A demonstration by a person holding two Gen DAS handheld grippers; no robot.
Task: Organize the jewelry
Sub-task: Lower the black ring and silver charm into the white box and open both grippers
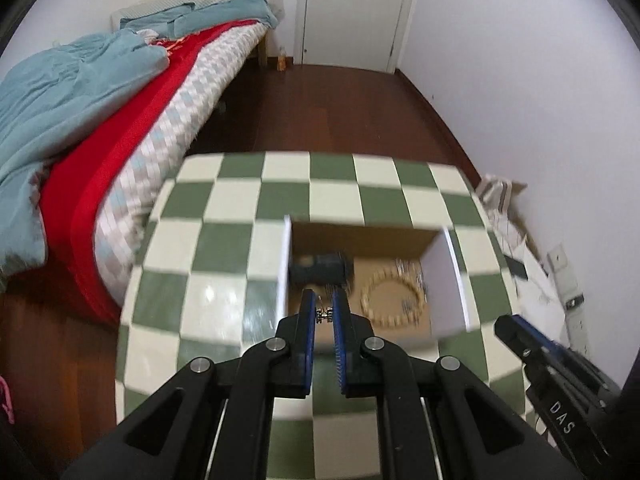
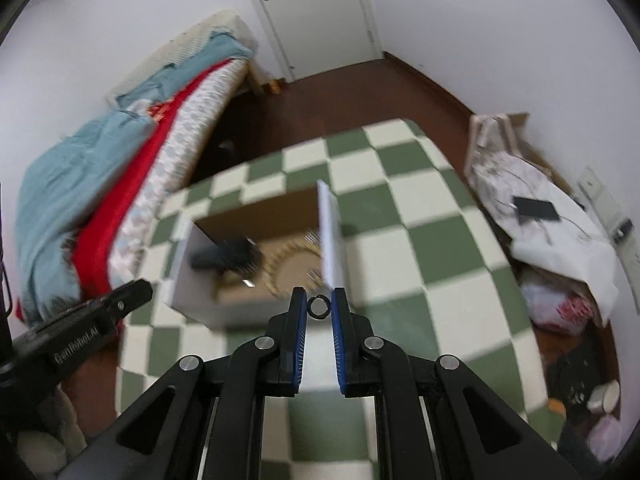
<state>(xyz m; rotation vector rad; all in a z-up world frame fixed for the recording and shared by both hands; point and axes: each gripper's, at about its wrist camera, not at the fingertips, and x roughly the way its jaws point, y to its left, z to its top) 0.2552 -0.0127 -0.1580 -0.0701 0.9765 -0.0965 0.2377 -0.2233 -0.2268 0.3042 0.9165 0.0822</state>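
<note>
My left gripper (image 1: 324, 306) is shut on a small metal jewelry piece (image 1: 324, 315), held above the near edge of an open cardboard box (image 1: 362, 236) on the green-and-white checked table (image 1: 224, 216). Inside the box lie a beaded bracelet (image 1: 390, 298) and a dark pouch (image 1: 318, 268). My right gripper (image 2: 319, 300) is shut on a small dark ring (image 2: 319, 306), hanging over the box's (image 2: 256, 208) near right corner. The bracelet (image 2: 280, 262) and the pouch (image 2: 228, 258) show blurred there. Each gripper appears at the edge of the other's view: the right gripper (image 1: 510, 326) and the left gripper (image 2: 136, 290).
A bed (image 1: 120, 128) with blue and red bedding runs along the table's left side. A white door (image 1: 352, 8) stands at the far wall across dark wood floor. Right of the table is a cluttered pile with cloth and a black device (image 2: 536, 208).
</note>
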